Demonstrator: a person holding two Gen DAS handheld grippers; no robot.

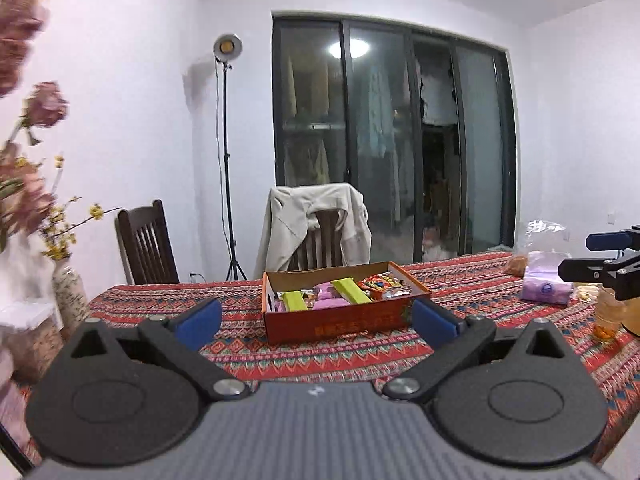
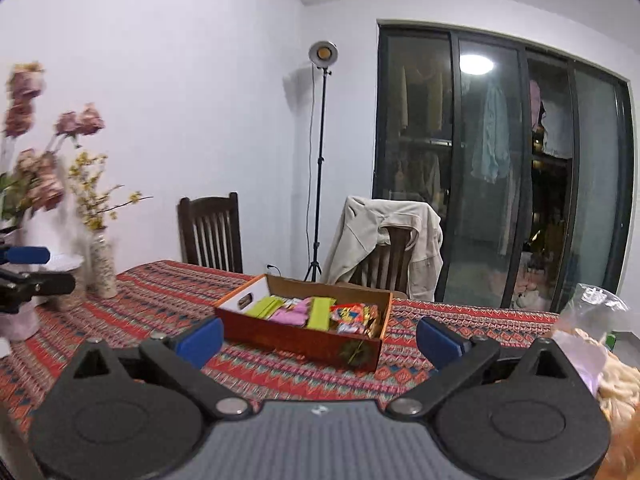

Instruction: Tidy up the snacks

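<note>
The snack box lies long side across the table. It sits ahead of the left gripper and right gripper, both spread wide, empty.

Snacks in box on table, draped chair behind, vase left.

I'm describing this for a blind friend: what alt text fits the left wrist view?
An open left gripper faces a cardboard box of colourful snack packets on a patterned tablecloth. Behind stand two chairs, one draped with a jacket.
</note>
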